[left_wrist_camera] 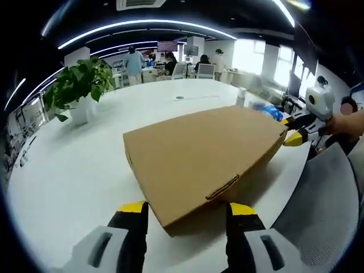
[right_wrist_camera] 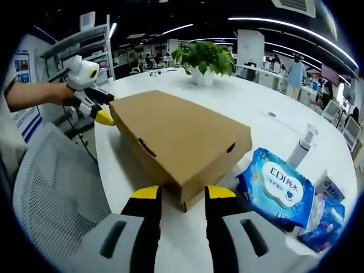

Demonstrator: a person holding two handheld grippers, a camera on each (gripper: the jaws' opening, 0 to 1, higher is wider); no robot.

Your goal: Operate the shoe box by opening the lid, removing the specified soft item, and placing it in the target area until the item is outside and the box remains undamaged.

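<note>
The left gripper [left_wrist_camera: 187,219] is spreading its yellow-tipped black jaws on either side of one corner of the flat brown cardboard shoe box [left_wrist_camera: 202,156] (lid closed), clamping nothing. The right gripper [right_wrist_camera: 182,199] is likewise straddling the opposite corner, jaws apart. The box is lying on the round white table [left_wrist_camera: 68,176], beside blue wet-wipe packs [right_wrist_camera: 278,190]. A potted green plant [right_wrist_camera: 203,60] is standing well apart.

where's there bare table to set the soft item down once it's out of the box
Bare white table lies between the closed shoe box and the potted plant, and beyond the box's far edge. It is crowded beside the box where the wipes packs and pump bottle sit.
</note>
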